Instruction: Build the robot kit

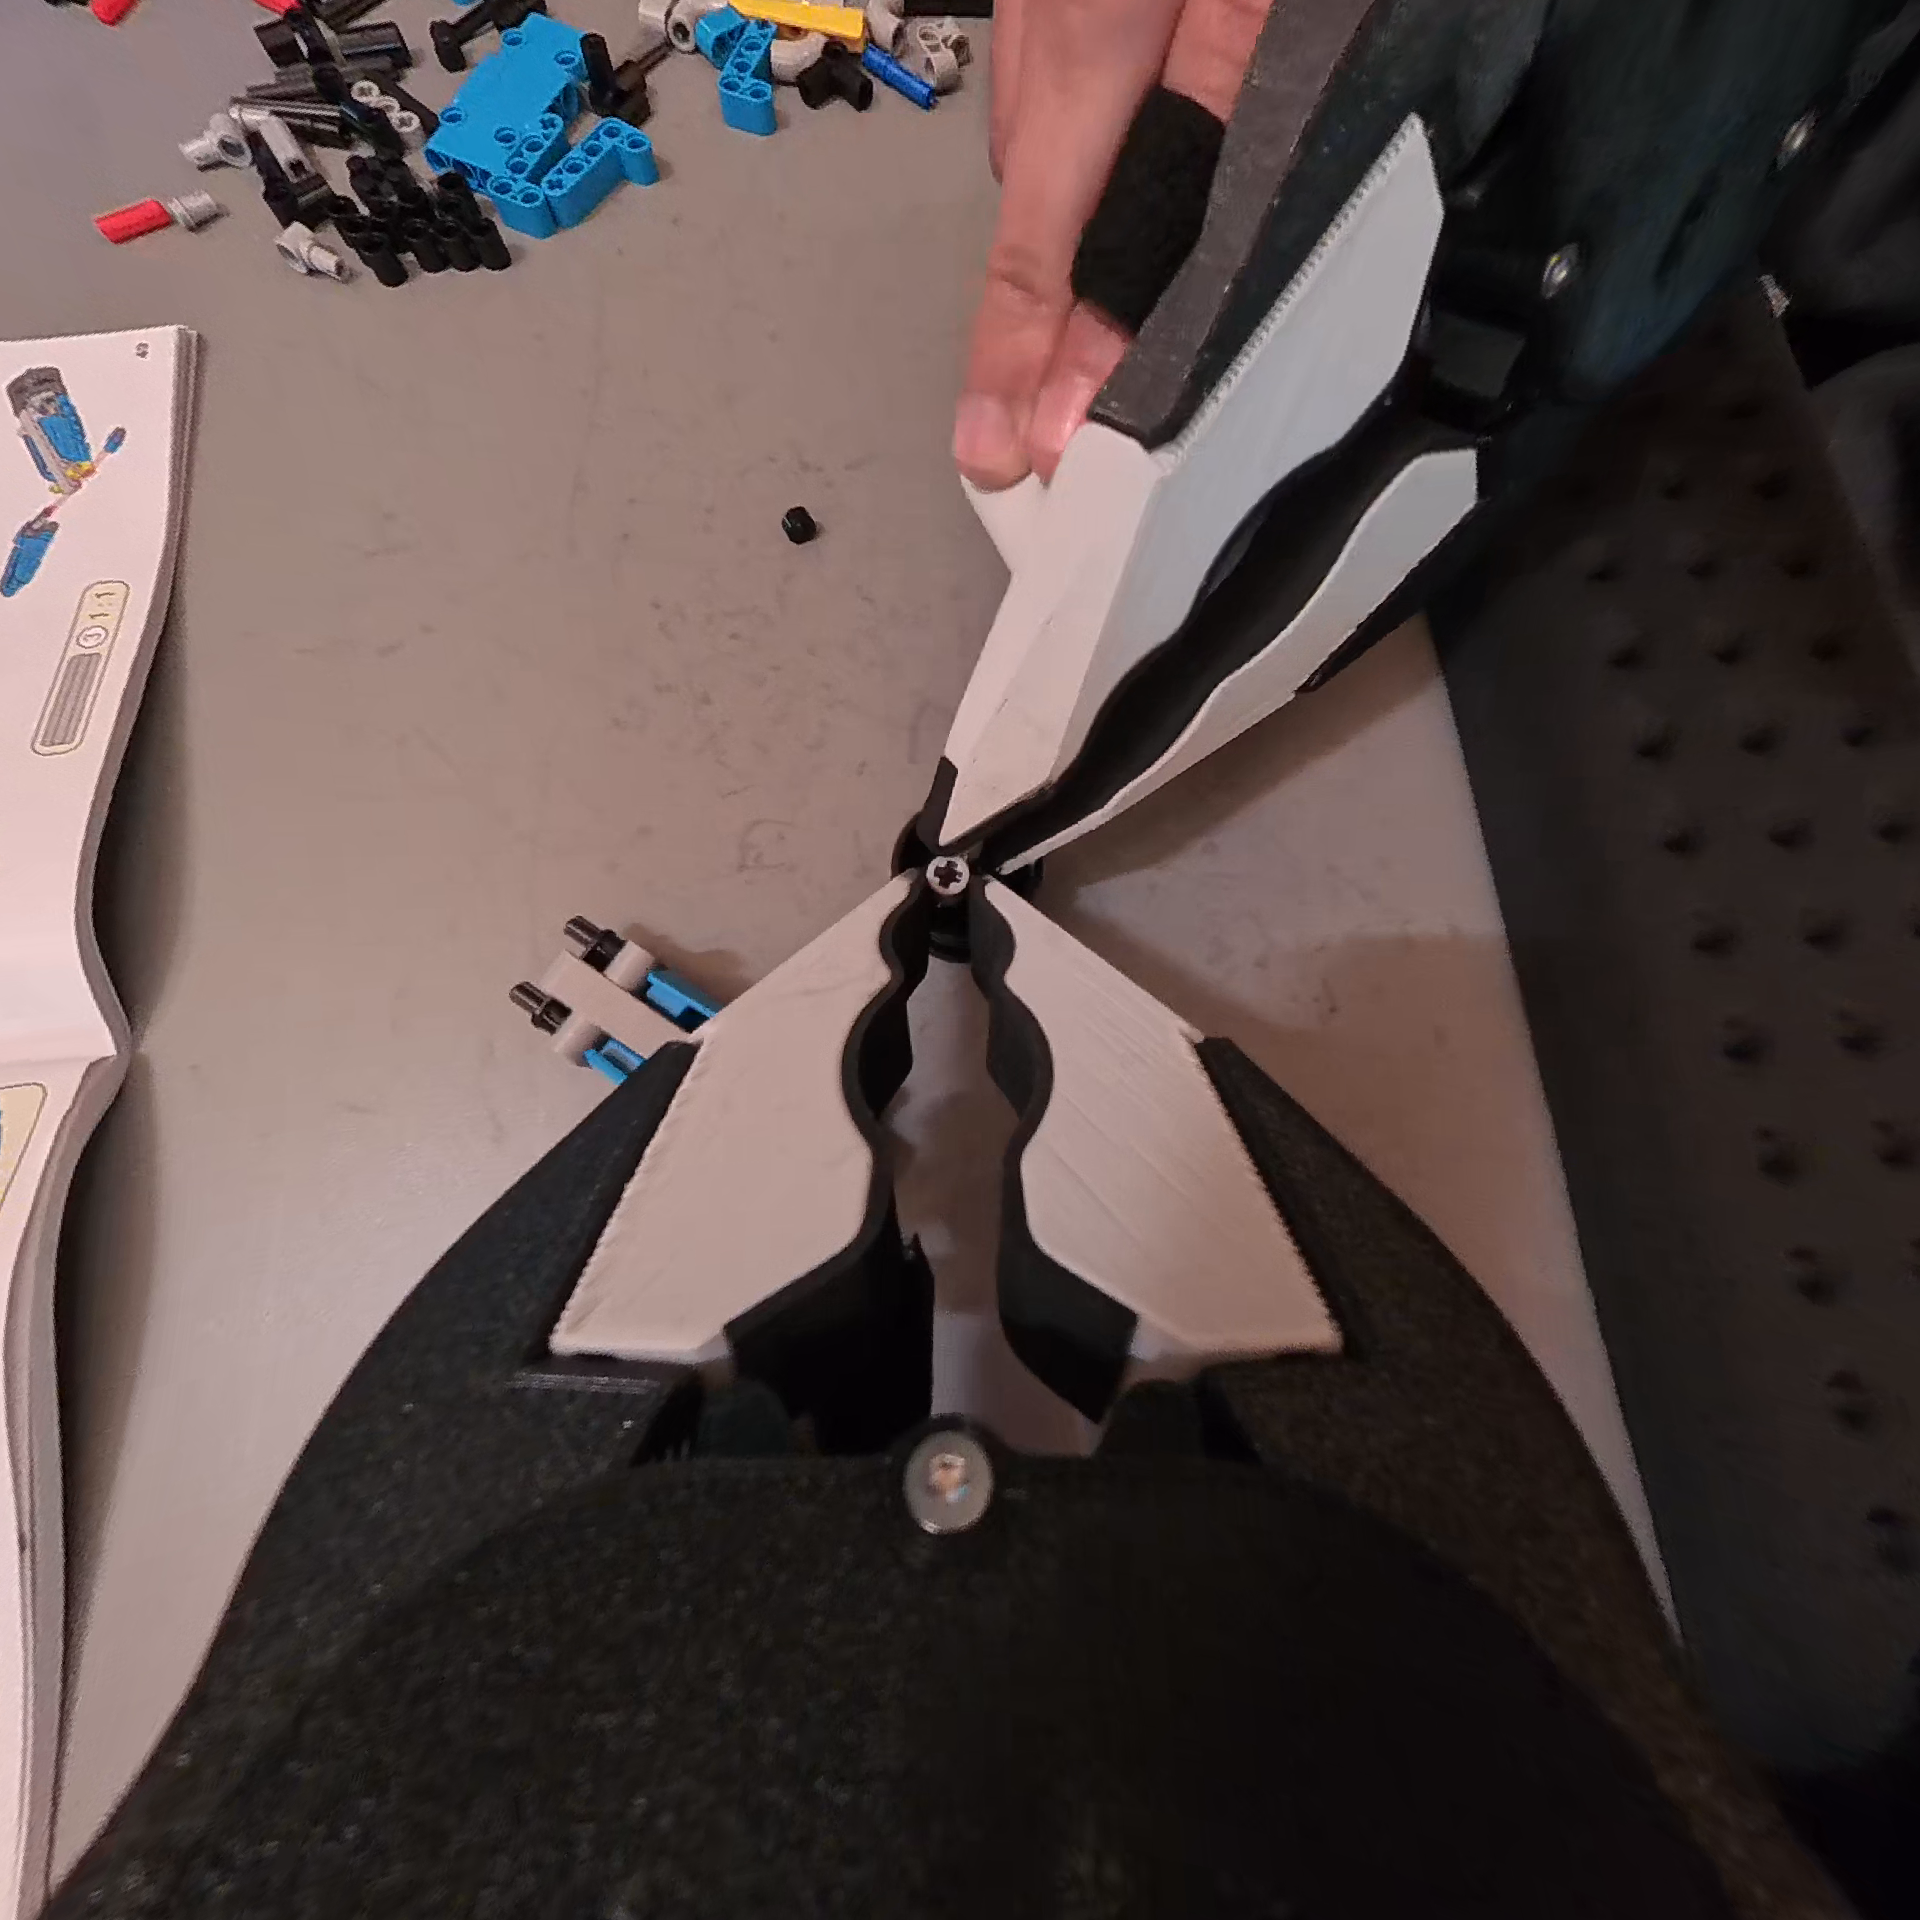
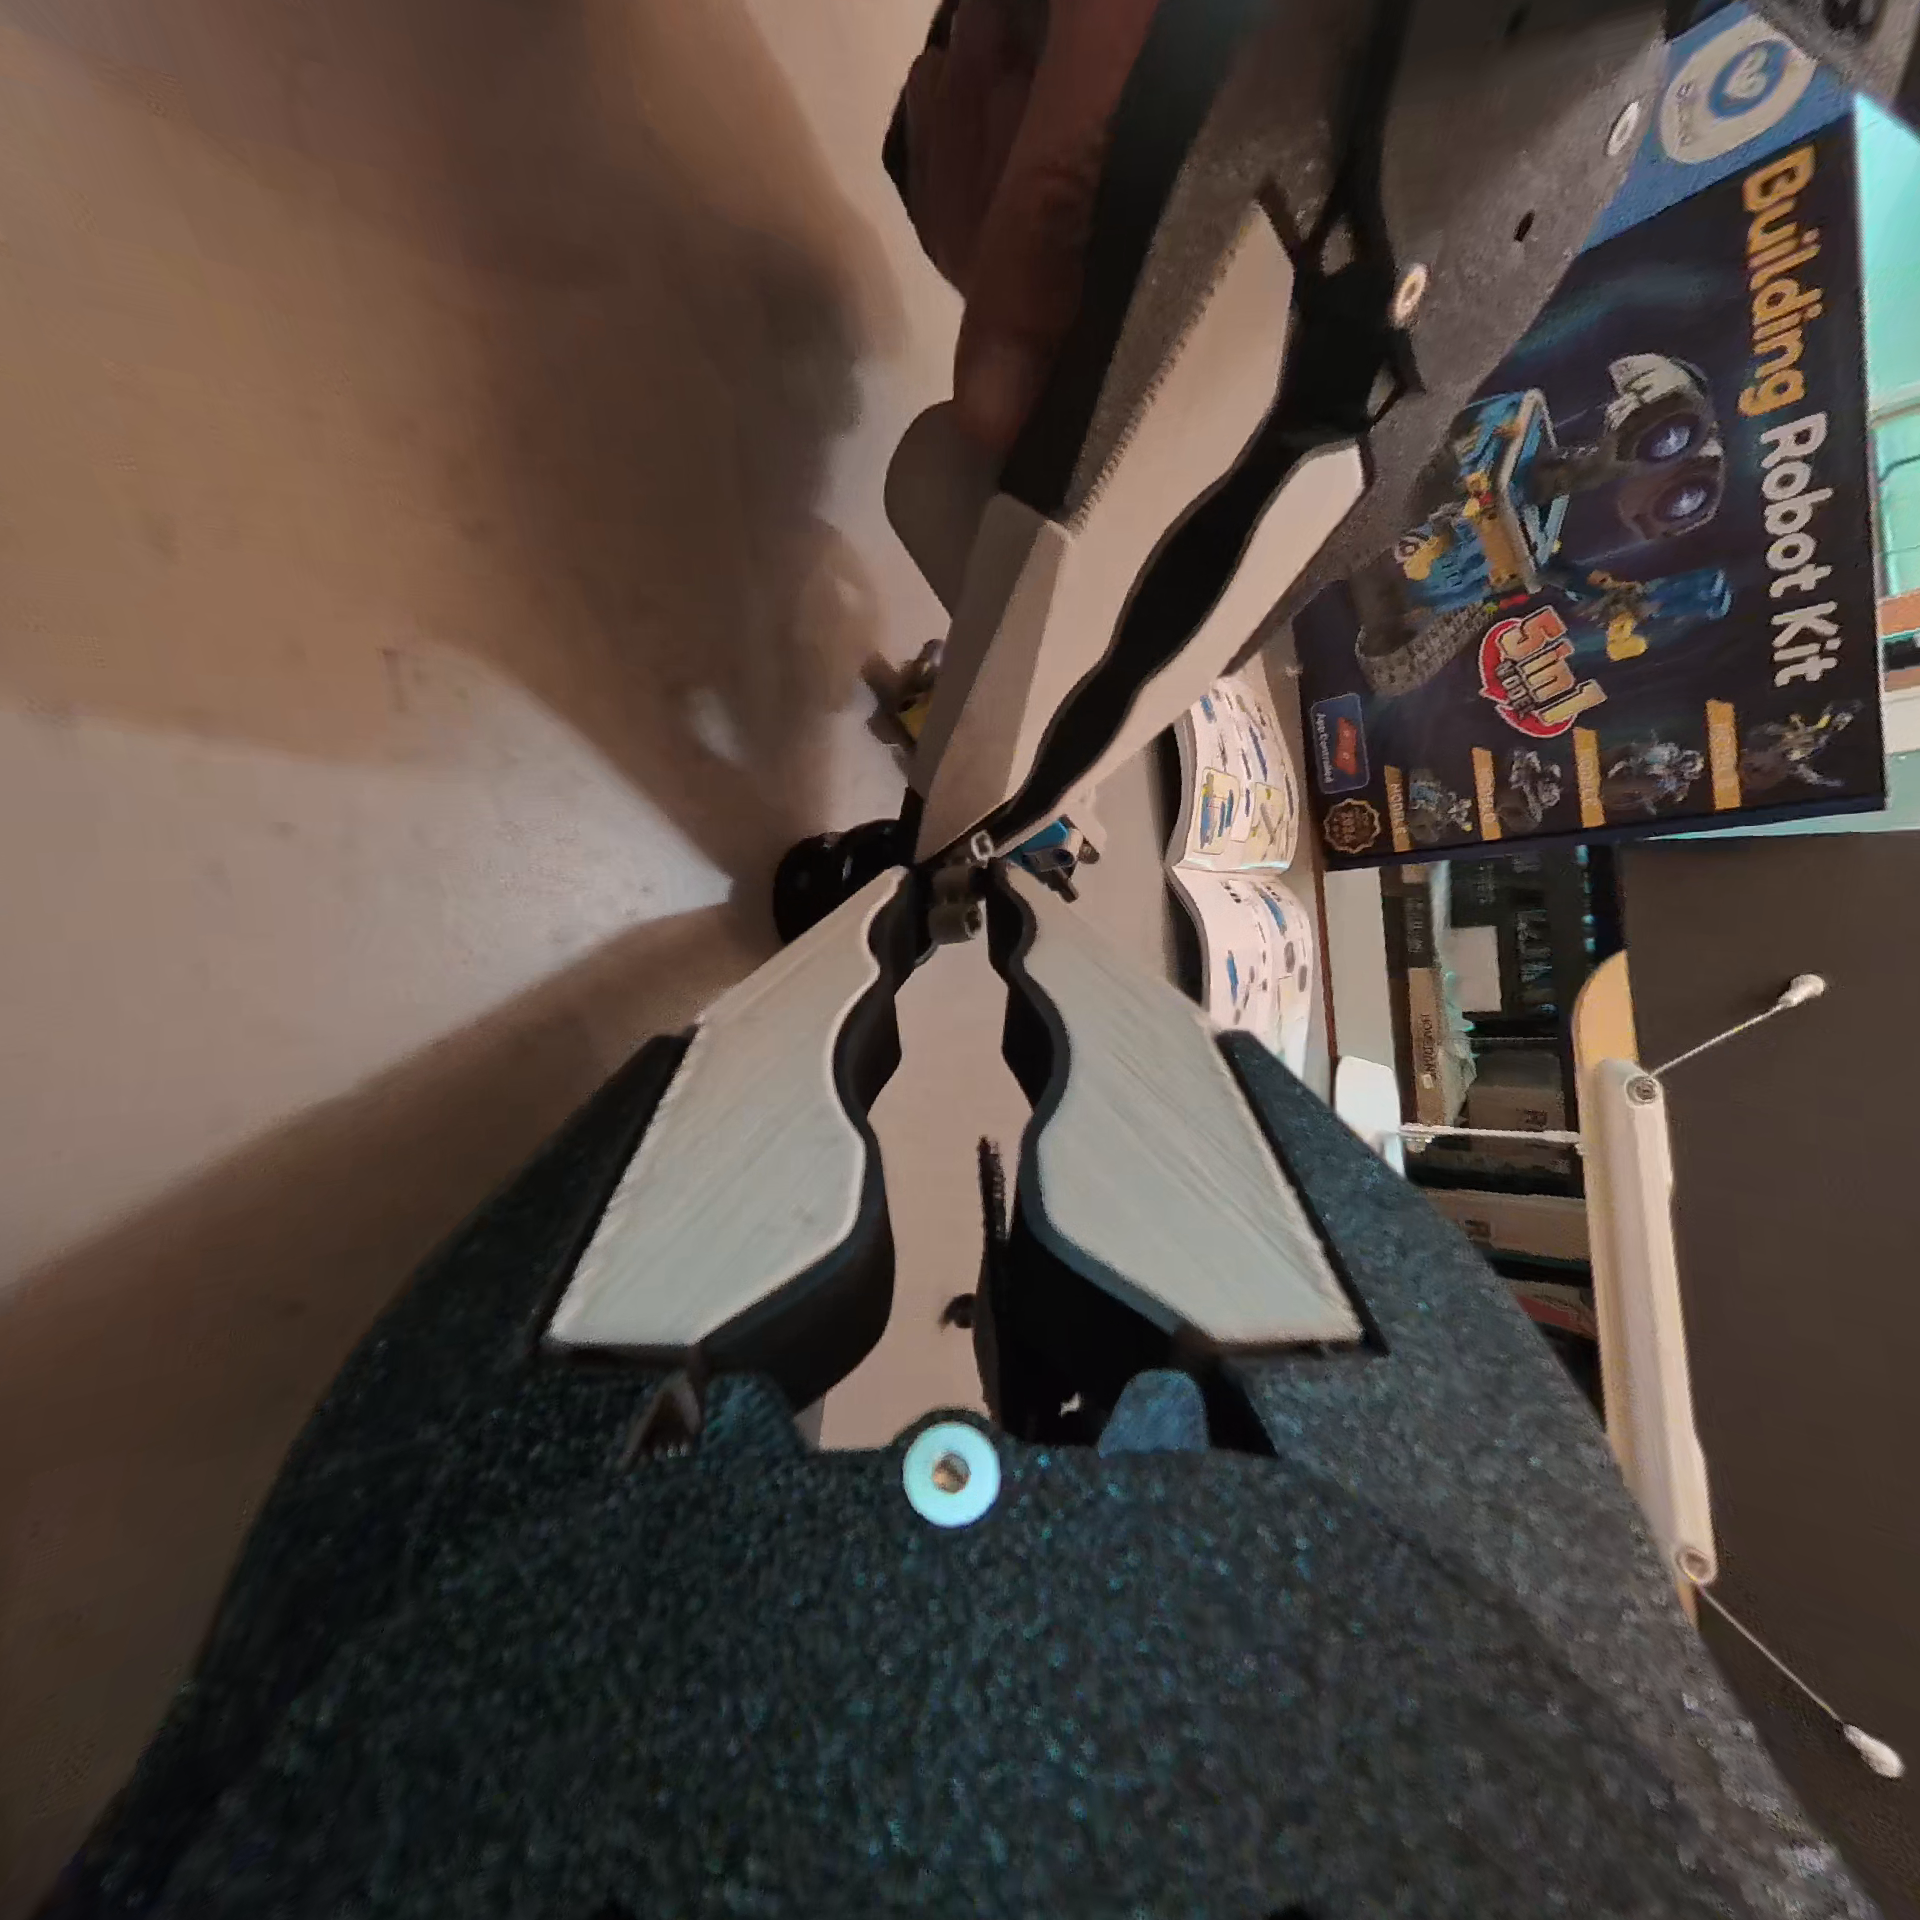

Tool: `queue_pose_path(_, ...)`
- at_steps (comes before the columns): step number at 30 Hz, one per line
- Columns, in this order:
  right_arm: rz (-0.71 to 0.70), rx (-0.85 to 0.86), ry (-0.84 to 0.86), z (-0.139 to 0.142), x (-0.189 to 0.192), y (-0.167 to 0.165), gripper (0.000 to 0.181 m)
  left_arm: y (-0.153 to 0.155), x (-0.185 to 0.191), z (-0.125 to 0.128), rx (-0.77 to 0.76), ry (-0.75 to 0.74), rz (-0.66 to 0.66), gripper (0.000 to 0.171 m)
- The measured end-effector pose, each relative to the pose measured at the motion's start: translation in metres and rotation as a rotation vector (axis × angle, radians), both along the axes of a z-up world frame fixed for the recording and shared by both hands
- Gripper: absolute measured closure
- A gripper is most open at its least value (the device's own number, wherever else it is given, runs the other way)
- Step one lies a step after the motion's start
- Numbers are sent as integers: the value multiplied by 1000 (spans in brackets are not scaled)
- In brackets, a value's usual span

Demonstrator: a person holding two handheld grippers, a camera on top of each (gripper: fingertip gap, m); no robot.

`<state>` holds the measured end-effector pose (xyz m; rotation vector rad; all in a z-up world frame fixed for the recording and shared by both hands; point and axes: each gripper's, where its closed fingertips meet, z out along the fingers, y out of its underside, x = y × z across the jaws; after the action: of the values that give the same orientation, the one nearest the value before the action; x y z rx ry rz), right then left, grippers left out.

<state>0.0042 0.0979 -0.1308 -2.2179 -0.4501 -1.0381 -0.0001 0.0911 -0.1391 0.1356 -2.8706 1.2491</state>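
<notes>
My left gripper [image 1: 948, 896] and my right gripper [image 2: 951, 891] meet tip to tip just above the grey table [image 1: 520, 675]. Both are shut on one small wheel piece: a black wheel [image 1: 950, 940] with a grey cross-holed pin [image 1: 948, 873] at its hub. In the right wrist view the wheel [image 2: 821, 873] juts left of the tips, and the grey pin [image 2: 956, 906] sits between my right fingers. The right gripper [image 1: 982, 831] enters the left wrist view from the upper right, with a person's hand [image 1: 1029, 312] on it. The left gripper [image 2: 951, 844] comes down from above.
A grey-and-blue sub-assembly with black pegs [image 1: 608, 997] lies just left of the tips. An open instruction booklet [image 1: 62, 727] is at the left, a pile of loose parts [image 1: 520, 135] at the back, and one black bush [image 1: 798, 525] alone. A kit box [image 2: 1558, 520] stands behind. A black dimpled mat [image 1: 1714, 935] is at the right. Only a small space, under 4 cm, lies between the two pairs of fingers.
</notes>
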Motion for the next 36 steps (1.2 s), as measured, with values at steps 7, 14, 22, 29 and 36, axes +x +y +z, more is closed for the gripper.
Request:
queue_pose_path(7,-15,-15,-29,-2,-1,-1,169,-1,0,-2,30,-22,1,166)
queue_pose_path(14,-25,-2,12,-4,0,-3,169,-2,0,-4,39,-18,10,166)
queue_pose_path(22,-31,27,55,-5,-1,-3,170,-2,0,-5,56,-34,15,166)
queue_pose_path(29,-26,83,133,-4,-1,-2,169,-1,0,-5,41,-26,22,166)
queue_pose_path(36,-56,207,577,0,-3,-8,152,-3,-2,-5,39,-10,31,166)
